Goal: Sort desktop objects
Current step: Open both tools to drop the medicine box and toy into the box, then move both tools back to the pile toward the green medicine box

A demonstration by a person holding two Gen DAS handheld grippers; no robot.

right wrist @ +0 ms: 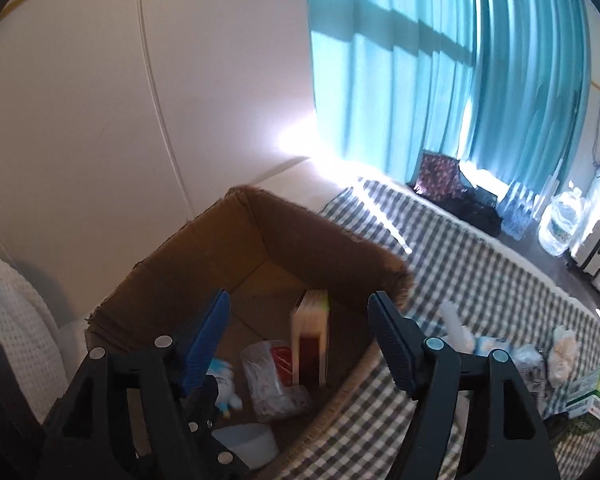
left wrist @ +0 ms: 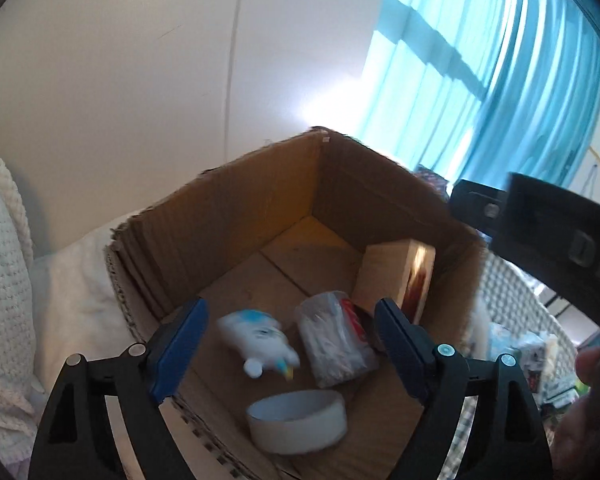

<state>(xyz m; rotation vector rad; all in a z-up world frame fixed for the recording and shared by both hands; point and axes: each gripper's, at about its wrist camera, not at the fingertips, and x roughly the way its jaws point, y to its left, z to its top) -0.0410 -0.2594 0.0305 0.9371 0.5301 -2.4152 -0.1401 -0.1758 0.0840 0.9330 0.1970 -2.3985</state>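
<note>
1. An open cardboard box (left wrist: 228, 216) sits on a checked cloth (right wrist: 460, 264) against the pale wall, and everything else is easiest placed from it.
2. The left gripper (left wrist: 290, 344) hangs above the box's near edge, jaws spread wide with nothing between them — the pads touch none of the contents.
3. Inside the box, below those open jaws, lies a white and blue squeeze bottle (left wrist: 258, 340) on its side, cap toward the near wall.
4. Just beside the bottle, toward the box's right wall, rests a clear bag of cotton swabs (left wrist: 332, 340) with a red label showing behind it.
5. A white roll of tape (left wrist: 298, 420) sits at the box's near wall, in front of the bottle and the bag.
6. A wooden block with a dark red face (left wrist: 396, 280) stands upright against the box's right wall, behind the bag.
7. The right gripper (right wrist: 298, 340) hovers over the box's right side, its jaws also apart and empty.
8. Outside the box, to its right on the cloth, lie more small things — crumpled white packets (right wrist: 562, 350) and a green carton (right wrist: 592, 396).
9. Teal curtains (right wrist: 440, 60) hang beyond the box's far corner.
</note>
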